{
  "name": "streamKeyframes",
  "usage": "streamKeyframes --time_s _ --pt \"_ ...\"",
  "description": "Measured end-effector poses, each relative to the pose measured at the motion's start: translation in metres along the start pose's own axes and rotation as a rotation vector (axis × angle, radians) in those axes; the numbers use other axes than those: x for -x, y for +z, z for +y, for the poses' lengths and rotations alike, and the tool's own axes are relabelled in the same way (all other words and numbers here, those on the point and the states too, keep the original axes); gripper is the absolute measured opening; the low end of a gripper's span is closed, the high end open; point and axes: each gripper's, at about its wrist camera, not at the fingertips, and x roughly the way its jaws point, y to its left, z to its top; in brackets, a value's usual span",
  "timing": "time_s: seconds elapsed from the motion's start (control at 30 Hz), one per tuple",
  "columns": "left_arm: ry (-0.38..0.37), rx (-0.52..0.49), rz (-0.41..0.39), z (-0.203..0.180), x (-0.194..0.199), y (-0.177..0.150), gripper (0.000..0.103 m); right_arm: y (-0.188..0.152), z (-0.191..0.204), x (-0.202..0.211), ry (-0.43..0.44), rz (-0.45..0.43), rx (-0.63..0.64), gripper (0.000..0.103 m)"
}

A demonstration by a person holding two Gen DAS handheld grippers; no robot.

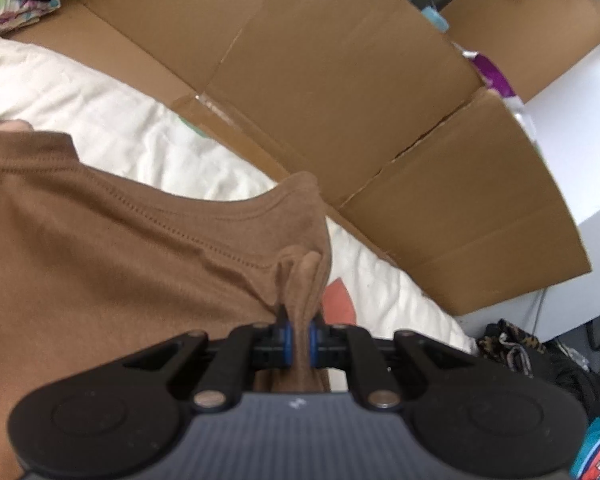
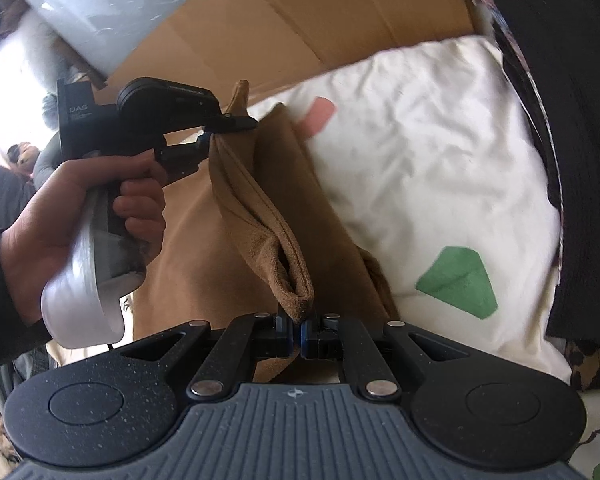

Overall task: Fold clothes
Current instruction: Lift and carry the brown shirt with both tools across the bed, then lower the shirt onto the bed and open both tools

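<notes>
White quilt (image 2: 420,152), both tongs (image 1: 298,338) pinching brown shirt (image 1: 100,260)

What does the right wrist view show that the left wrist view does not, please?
Only the right wrist view shows the person's hand holding the left claw, and the green patch on the white bedding. Only the left wrist view shows the garment's ribbed neckline. Both show the brown garment, pinched by each claw, and the cardboard behind.
</notes>
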Motion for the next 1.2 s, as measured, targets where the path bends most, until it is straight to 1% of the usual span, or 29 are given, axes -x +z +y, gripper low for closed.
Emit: streamKeyframes --time_s 0.23,0.4,0.5,0.57,0.7,0.8,1.0,1.2 --pt "0.038 0.007 0.025 0.001 -0.014 0.000 0.010 0.002 -0.013 -0.008 -0.005 0.017 -0.039 0.001" --pt "0.068 0.032 0.036 0.001 -0.024 -0.001 0.011 0.001 -0.022 -0.017 -0.008 0.040 -0.085 0.001" --pt "0.083 0.024 0.035 -0.003 -0.027 -0.001 0.013 -0.001 -0.026 -0.021 -0.006 0.051 -0.108 0.001" --pt "0.090 0.007 0.036 -0.007 -0.027 0.001 0.016 -0.002 -0.028 -0.022 -0.003 0.056 -0.119 0.001" --pt "0.079 0.007 0.043 -0.008 -0.026 0.008 0.021 -0.003 -0.032 -0.024 0.003 0.068 -0.139 0.001" --pt "0.047 0.012 0.038 -0.008 -0.019 0.016 0.024 -0.003 -0.032 -0.023 0.009 0.074 -0.138 0.001" --pt "0.005 -0.055 0.016 -0.010 0.001 0.034 0.029 -0.002 -0.034 -0.016 0.014 0.090 -0.139 0.003" --pt "0.011 -0.155 0.078 -0.013 -0.007 0.023 0.028 0.001 -0.036 0.000 0.004 0.078 -0.126 0.005"
